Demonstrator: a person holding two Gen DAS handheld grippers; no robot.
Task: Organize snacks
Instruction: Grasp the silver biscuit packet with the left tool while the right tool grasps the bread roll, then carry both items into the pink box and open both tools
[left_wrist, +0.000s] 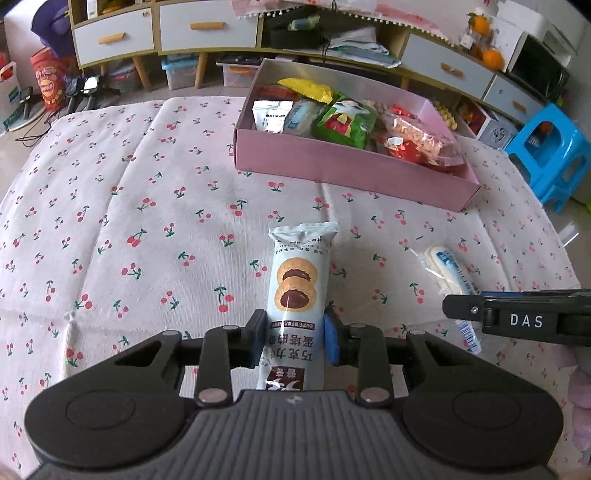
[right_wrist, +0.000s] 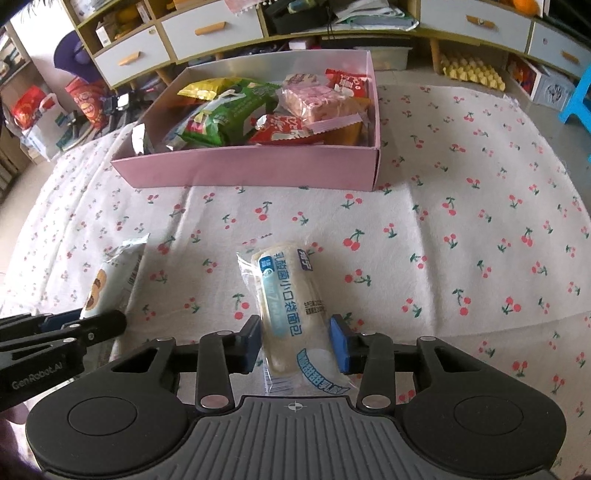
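A pale blue chocolate tart packet (left_wrist: 297, 291) lies lengthwise on the cherry-print cloth, its near end between the pads of my left gripper (left_wrist: 295, 339), which press on its sides. A clear-wrapped bread roll with blue print (right_wrist: 288, 306) lies between the pads of my right gripper (right_wrist: 295, 341), which touch its sides. The bread roll also shows in the left wrist view (left_wrist: 448, 275), with the right gripper (left_wrist: 517, 317) over its near end. The tart packet shows at left in the right wrist view (right_wrist: 110, 277). A pink box (left_wrist: 343, 173) (right_wrist: 243, 170) holding several snacks stands farther back.
The cherry-print cloth (left_wrist: 147, 221) covers the low surface. A blue plastic stool (left_wrist: 550, 147) stands at the right. Cabinets with white drawers (left_wrist: 207, 29), storage bins and bags line the back. Open cloth lies left of the box.
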